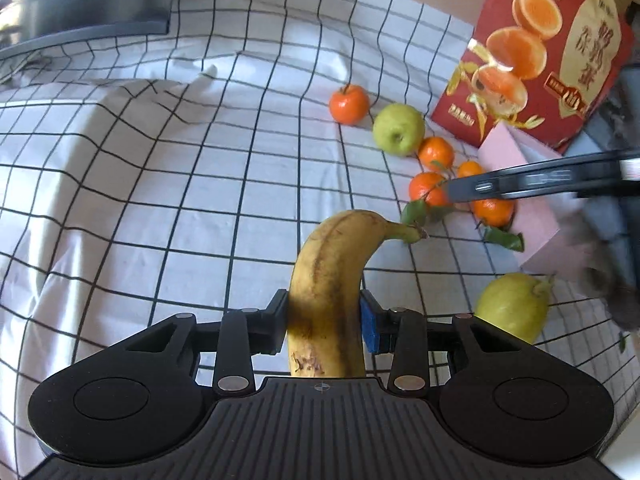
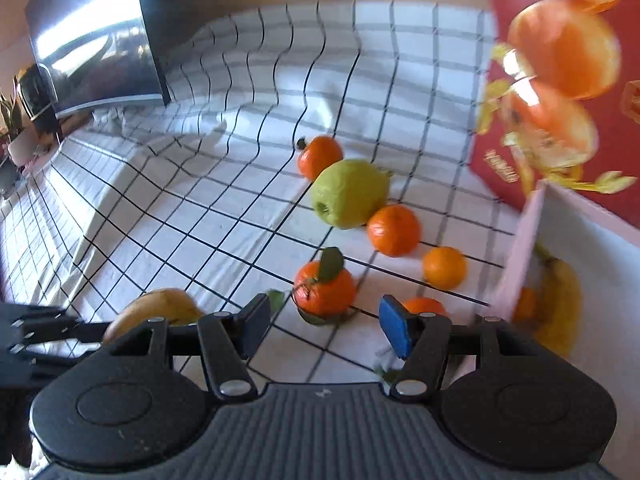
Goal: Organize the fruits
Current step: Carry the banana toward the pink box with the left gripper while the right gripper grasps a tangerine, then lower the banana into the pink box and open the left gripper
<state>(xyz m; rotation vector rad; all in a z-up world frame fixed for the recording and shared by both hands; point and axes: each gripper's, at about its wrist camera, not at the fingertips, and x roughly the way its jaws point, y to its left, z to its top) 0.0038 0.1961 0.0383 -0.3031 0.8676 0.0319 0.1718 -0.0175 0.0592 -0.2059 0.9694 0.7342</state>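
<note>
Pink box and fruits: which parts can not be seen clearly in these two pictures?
- Pink box contents: right wrist view, its wall and the frame edge hide most; only a banana shows.
- Held banana, lower end: left wrist view, behind the left gripper.
- Right gripper: left wrist view, motion-blurred.

On the cloth (image 1: 160, 208) the fruit lies in a loose line running toward the printed carton (image 1: 552, 52). One tangerine (image 1: 349, 104) sits farthest back, the apple (image 1: 399, 129) just in front of it, then a cluster of tangerines (image 1: 436, 153). The box (image 2: 592, 248) stands right of them, before the carton, with a banana (image 2: 560, 304) inside. A pear (image 1: 514, 306) lies nearer, beside the box.
</note>
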